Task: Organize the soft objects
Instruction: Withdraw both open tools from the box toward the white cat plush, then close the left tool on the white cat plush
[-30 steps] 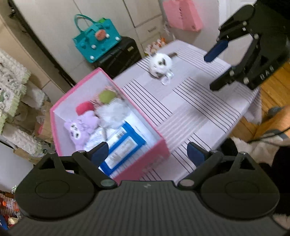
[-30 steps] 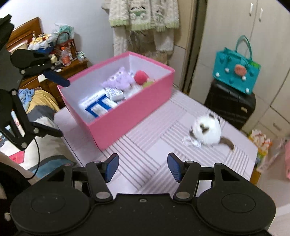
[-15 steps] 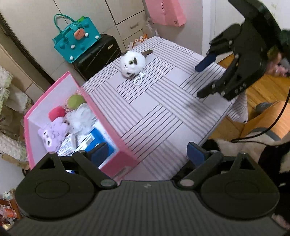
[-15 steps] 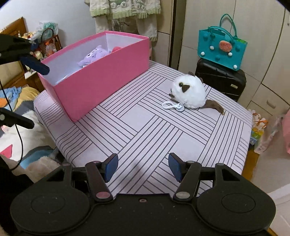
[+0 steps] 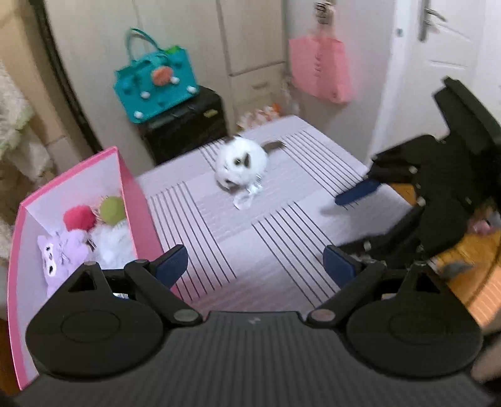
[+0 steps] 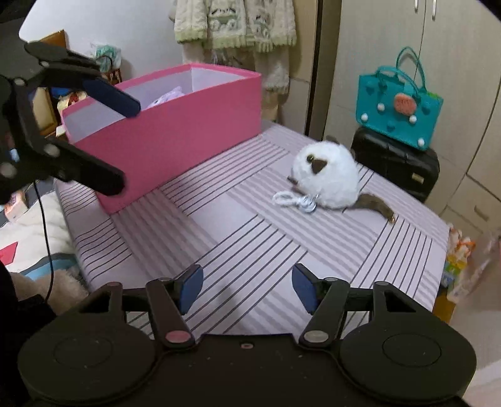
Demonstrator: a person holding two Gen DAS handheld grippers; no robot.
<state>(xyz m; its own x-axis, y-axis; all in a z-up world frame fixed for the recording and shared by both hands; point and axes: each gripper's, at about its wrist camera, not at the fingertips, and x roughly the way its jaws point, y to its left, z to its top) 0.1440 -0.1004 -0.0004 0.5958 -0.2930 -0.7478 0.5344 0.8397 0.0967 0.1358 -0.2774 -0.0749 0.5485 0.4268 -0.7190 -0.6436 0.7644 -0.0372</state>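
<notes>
A round white plush cat [image 5: 242, 162] [image 6: 327, 177] with a brown tail and a white cord loop lies on the striped table [image 5: 266, 238] [image 6: 250, 238]. A pink box [image 5: 131, 200] [image 6: 175, 131] stands at the table's left end and holds a purple plush [image 5: 61, 256], a red ball [image 5: 79, 217], a green ball [image 5: 112, 209] and white fluff. My left gripper [image 5: 255, 264] is open and empty, above the table beside the box. My right gripper [image 6: 247, 289] is open and empty, low over the table, short of the cat.
A teal handbag [image 5: 155, 83] [image 6: 399, 103] sits on a black case [image 5: 184, 125] [image 6: 396, 159] behind the table. A pink bag [image 5: 319, 70] hangs on a cabinet by a white door. Knitwear [image 6: 235, 25] hangs behind the box. Wooden floor [image 5: 479, 281] lies to the right.
Both grippers dropped lower and moved in toward the table. The left view swung from looking down into the box to facing the cat. Both stayed open and empty.
</notes>
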